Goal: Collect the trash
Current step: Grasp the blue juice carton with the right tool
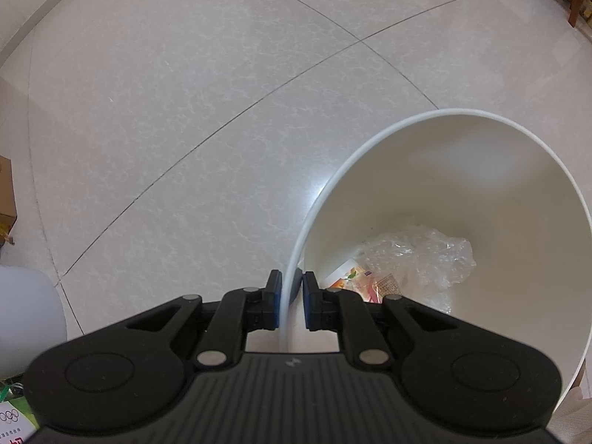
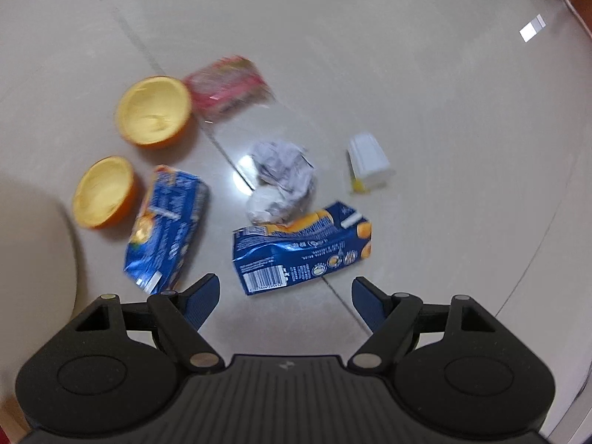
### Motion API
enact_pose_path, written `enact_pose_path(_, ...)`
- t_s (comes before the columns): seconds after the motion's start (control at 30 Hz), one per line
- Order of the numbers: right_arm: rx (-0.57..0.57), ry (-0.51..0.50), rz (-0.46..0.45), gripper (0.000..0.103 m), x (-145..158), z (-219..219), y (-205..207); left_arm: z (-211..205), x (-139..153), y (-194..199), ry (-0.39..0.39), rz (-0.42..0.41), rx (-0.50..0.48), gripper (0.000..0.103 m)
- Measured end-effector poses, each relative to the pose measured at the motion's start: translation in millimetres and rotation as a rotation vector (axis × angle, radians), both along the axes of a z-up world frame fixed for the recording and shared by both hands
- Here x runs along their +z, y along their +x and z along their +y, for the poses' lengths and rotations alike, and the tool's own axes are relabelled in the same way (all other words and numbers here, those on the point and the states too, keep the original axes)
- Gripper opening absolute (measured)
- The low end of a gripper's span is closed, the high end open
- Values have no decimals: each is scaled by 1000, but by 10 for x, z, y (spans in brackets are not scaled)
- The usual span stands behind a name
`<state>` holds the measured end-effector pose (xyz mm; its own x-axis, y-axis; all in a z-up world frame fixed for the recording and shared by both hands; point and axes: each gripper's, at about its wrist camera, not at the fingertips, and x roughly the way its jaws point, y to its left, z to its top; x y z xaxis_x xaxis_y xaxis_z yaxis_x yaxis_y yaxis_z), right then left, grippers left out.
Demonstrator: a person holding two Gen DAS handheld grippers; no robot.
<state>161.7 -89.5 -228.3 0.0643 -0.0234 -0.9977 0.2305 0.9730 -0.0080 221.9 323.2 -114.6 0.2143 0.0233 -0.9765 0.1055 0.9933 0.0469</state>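
Blue cartons (image 2: 299,248), crumpled paper (image 2: 281,181) and orange peels (image 2: 153,111) litter the floor (image 2: 425,92).

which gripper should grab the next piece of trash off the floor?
Right. The right gripper is open, pointing down over the litter, nearest the flattened blue carton. The left gripper is shut on the white bin's rim, so it's occupied.
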Motion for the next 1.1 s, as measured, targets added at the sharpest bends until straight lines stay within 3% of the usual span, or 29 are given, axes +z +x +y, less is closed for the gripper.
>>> enact_pose_path(0.3,-353,157,-40,82,-363,-341,84,7,1,-1,-3,0,6,10)
enact_pose_path(0.57,-496,173,-35,83,-690,-462,14,13,-4,7,-3,4,7,11)
enact_pose_path(0.67,-568,203,-50,78,-768,-551,-71,11,-4,6,-3,4,7,11)
enact_pose_path(0.83,-602,209,-52,69,-848,-629,-109,10,-4,8,-2,4,8,11)
enact_pose_path(1.03,-595,186,-48,69,-867,-632,-17,13,-4,2,-3,3,10,11)
enact_pose_path(1.1,-575,128,-20,69,-837,-598,14,11,-10,4,-4,5,10,11)
